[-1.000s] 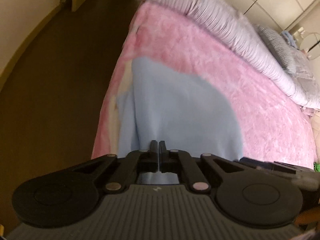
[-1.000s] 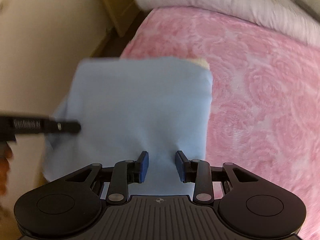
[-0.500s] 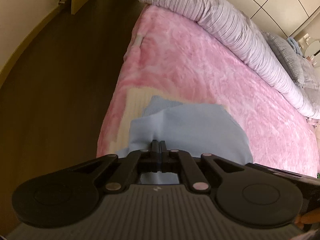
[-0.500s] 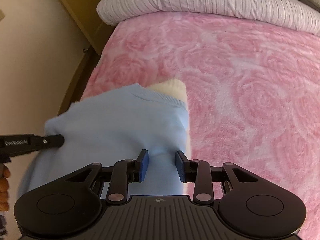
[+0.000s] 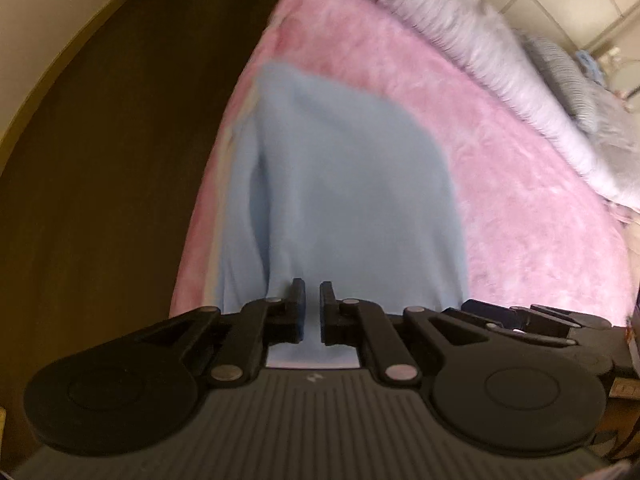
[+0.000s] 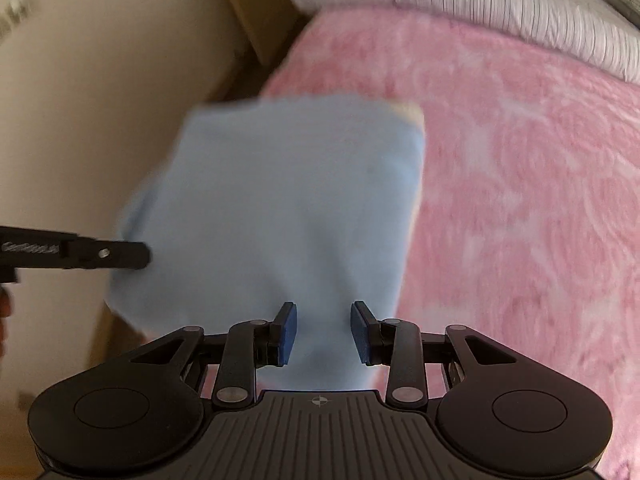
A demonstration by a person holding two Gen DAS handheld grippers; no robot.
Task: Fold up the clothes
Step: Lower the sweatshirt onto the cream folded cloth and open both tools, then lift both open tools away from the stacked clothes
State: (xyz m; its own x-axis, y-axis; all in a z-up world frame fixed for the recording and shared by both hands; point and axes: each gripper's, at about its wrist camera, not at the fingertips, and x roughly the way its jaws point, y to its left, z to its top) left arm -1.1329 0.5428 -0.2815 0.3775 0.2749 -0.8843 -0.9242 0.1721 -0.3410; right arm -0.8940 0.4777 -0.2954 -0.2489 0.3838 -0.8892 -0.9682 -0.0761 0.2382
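A light blue garment (image 5: 344, 184) with a cream edge hangs over the left edge of a pink bed; it also shows in the right wrist view (image 6: 280, 208). My left gripper (image 5: 312, 300) has its jaws a small gap apart with the blue cloth between and behind them; its fingers show from the side in the right wrist view (image 6: 120, 254) at the cloth's left edge. My right gripper (image 6: 323, 322) stands wide apart around a bunched fold of the cloth; its body shows in the left wrist view (image 5: 520, 316). Both views are blurred.
The pink floral blanket (image 6: 520, 200) covers the bed. A rolled striped duvet (image 5: 460, 28) and pillows lie along the far side. Dark wooden floor (image 5: 100, 160) lies left of the bed. A cream wall (image 6: 100, 100) and a wooden door frame stand beyond.
The blue garment has swung up and spread out again after dropping low half a second ago. My left jaws have parted from tightly closed to a small gap. The right jaws stay apart.
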